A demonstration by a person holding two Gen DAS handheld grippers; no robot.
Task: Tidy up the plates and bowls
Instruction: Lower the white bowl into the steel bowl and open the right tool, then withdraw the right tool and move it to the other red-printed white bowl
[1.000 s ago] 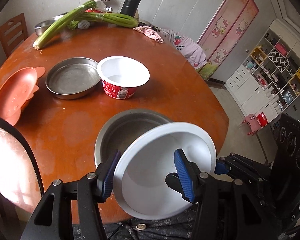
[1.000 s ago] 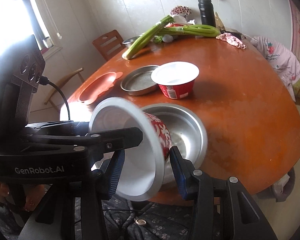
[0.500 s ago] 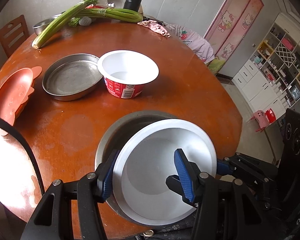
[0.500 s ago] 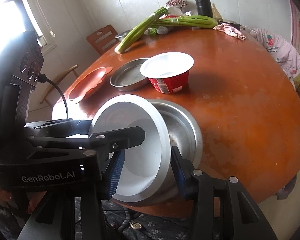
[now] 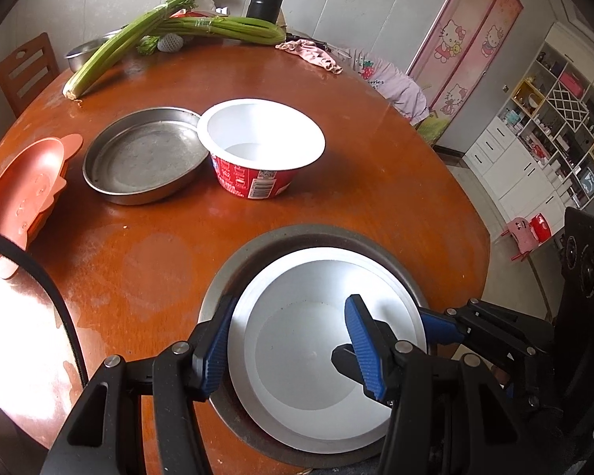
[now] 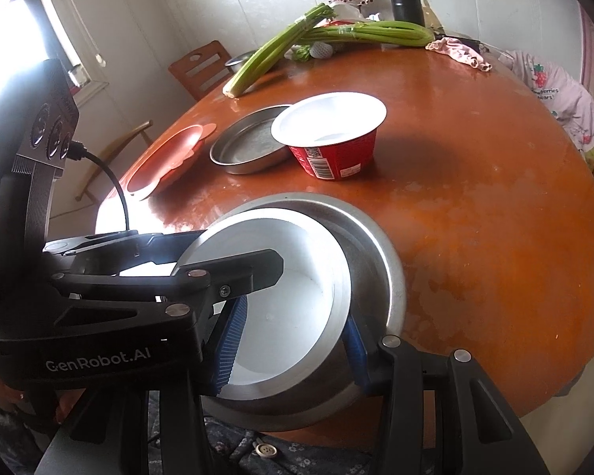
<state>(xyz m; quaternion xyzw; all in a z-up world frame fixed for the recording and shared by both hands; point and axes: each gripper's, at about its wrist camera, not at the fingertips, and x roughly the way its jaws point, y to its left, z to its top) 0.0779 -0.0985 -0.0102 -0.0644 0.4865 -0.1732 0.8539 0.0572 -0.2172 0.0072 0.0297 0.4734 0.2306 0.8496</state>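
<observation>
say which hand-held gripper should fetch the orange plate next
left: the orange plate sits at the table edge on the left hand-held gripper side; the right hand-held gripper would likely cross the white bowl

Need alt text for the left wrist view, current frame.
The left gripper straddles the near rim of a white bowl nested in a steel bowl at the round wooden table's near edge. Beyond sit a red cup, steel pan, orange plate and celery.
</observation>
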